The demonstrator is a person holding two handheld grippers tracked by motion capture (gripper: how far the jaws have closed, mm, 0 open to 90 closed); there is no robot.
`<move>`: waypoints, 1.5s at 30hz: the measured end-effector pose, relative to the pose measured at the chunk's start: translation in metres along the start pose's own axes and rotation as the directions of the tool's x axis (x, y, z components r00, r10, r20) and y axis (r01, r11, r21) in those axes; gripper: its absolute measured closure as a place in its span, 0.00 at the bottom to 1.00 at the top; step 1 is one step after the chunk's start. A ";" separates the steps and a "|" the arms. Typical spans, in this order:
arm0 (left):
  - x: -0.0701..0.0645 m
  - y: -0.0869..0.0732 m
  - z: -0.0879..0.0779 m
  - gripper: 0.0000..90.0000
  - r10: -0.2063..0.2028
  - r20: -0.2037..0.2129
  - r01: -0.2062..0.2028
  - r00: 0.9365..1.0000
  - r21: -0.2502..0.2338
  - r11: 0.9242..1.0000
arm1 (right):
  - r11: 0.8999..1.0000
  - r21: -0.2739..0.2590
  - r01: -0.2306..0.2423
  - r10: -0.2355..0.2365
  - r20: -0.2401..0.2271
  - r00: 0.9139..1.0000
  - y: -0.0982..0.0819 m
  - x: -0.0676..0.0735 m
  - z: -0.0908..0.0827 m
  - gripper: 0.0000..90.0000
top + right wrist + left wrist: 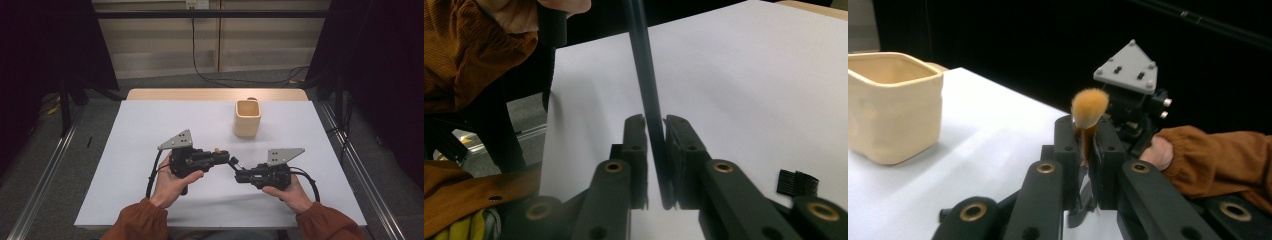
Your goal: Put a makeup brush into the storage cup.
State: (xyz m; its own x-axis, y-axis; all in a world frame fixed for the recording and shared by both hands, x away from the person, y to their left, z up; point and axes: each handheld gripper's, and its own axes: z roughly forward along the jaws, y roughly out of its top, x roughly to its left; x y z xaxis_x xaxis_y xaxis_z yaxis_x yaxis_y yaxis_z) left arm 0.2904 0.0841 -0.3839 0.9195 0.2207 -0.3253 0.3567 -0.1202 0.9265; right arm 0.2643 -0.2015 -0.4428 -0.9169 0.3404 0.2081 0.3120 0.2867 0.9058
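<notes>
A brush with an orange bristle tuft and a thin black handle spans the two grippers above the white table. My left gripper is shut on the brush just below the tuft, which stands up between its jaws. My right gripper faces it from the right, and the handle runs slanted between its jaws. A sliver of table shows between the handle and one pad, so that grip looks loose. A beige square cup stands upright at the far right of the table.
The cup is well beyond both grippers. White tabletop extends to the left and in front of the hands. Metal rails run along the floor on both sides, with dark curtains beyond. A cable trails on the floor behind the table.
</notes>
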 end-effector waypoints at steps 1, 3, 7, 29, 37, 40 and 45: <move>0.000 0.000 0.000 0.93 0.002 -0.002 -0.002 1.000 0.004 1.000 | 1.000 -0.004 0.000 0.000 -0.002 1.000 0.000 0.000 -0.001 0.85; 0.001 0.000 -0.001 0.93 0.004 -0.003 -0.004 1.000 0.004 1.000 | 1.000 -0.011 0.000 0.000 -0.003 1.000 0.001 0.000 -0.002 0.82; 0.002 0.002 -0.005 0.93 0.008 -0.017 -0.008 1.000 0.001 1.000 | 0.999 -0.033 -0.007 0.007 0.003 1.000 0.002 0.000 -0.005 0.71; 0.006 0.009 -0.021 0.93 0.008 -0.059 -0.007 0.998 0.009 1.000 | 0.995 -0.097 -0.039 0.045 0.060 0.997 0.005 0.001 -0.013 0.08; 0.008 0.009 -0.028 0.93 0.002 -0.075 0.000 0.997 0.018 1.000 | 0.992 -0.118 -0.033 0.042 0.076 0.996 0.005 0.001 -0.017 0.03; 0.009 0.010 -0.032 0.93 0.003 -0.080 -0.001 0.997 0.025 1.000 | 0.991 -0.126 -0.039 0.050 0.088 0.995 0.005 0.000 -0.019 0.03; 0.010 0.014 -0.043 0.93 0.001 -0.095 0.001 0.995 0.025 1.000 | 0.990 -0.133 -0.046 0.061 0.107 0.992 0.005 -0.001 -0.025 0.04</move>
State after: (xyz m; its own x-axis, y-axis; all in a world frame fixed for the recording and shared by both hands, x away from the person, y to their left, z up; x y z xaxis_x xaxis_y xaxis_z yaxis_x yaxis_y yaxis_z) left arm 0.2971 0.1263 -0.3659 0.9000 0.3117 -0.3049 0.3619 -0.1441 0.9210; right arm 0.2603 -0.2224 -0.4295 -0.8642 0.4514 0.2222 0.3184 0.1488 0.9362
